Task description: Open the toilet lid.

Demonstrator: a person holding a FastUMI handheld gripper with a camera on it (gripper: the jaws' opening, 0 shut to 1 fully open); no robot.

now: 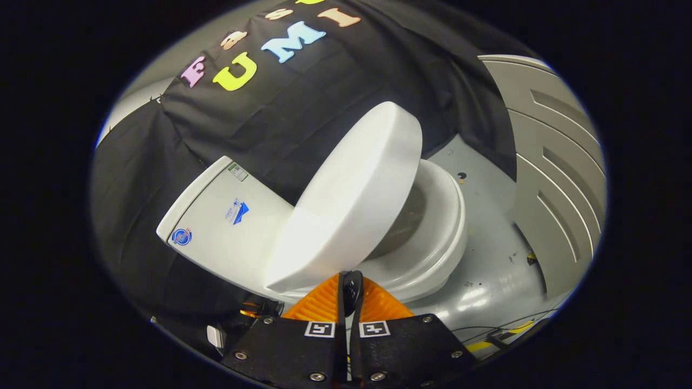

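Cloth [162, 178], black and creased, hangs as the booth's wall behind everything on the left and across the top. Against it stands the tank [216, 216] of a white toilet, tilted in this view, its flat cover carrying a few small stickers (too small to make out). To the right of the tank, rising from the hinge end, is the lid [351, 200]: it is lifted partway, standing at a steep slant with its smooth outer face turned toward the camera and its far edge up against the black cloth. It is not resting back on the tank, and it is clear of the seat.

Under and to the right of the lid lies the seat [438, 243], a white ring lying down flat on the bowl, with the dark inside of the bowl [403, 221] showing in the gap between lid and seat.

Just below the lid's near edge sits the gripper [350, 292]. Its two fingers are drawn close together, with only a thin slit between them, and a small dark piece shows at the tips; they point at the lower edge of the lid, right beside it, and whether they touch it I cannot tell. Nothing is clamped between them.

Further right, the grey floor [486, 259] is glossy and scuffed with small dark marks, and beyond it stands a grey panelled wall [557, 162] with raised ribs.
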